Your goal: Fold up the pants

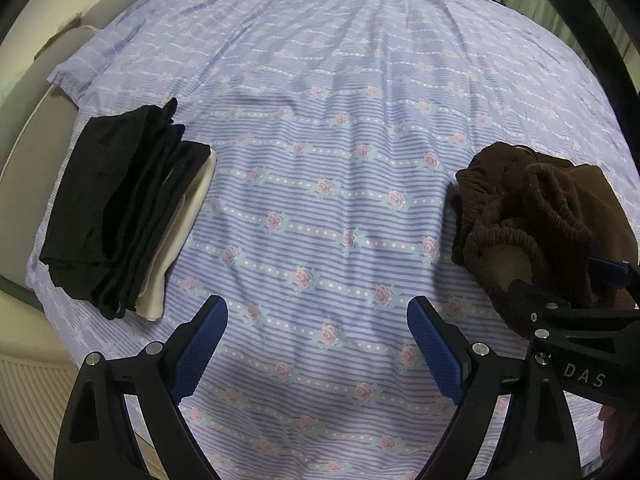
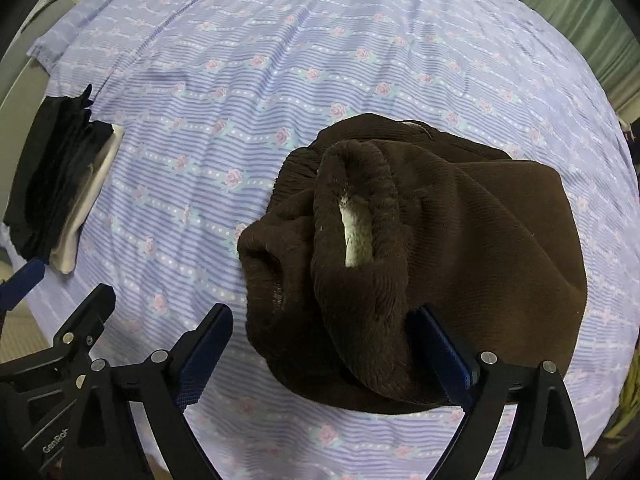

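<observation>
Brown fleece-lined pants (image 2: 460, 240) lie bunched on the bed with the elastic waistband up; they also show at the right of the left wrist view (image 1: 532, 220). My right gripper (image 2: 320, 344) is open, its jaws wide around the near edge of the bundle, the right pad (image 2: 440, 344) against the fabric. My left gripper (image 1: 318, 344) is open and empty over bare sheet, left of the pants.
A stack of folded black and cream clothes (image 1: 120, 216) sits at the bed's left edge, also in the right wrist view (image 2: 60, 192). The lilac flowered sheet (image 1: 320, 120) covers the bed. A beige headboard (image 1: 24, 128) is at left, green curtains (image 2: 592, 20) behind.
</observation>
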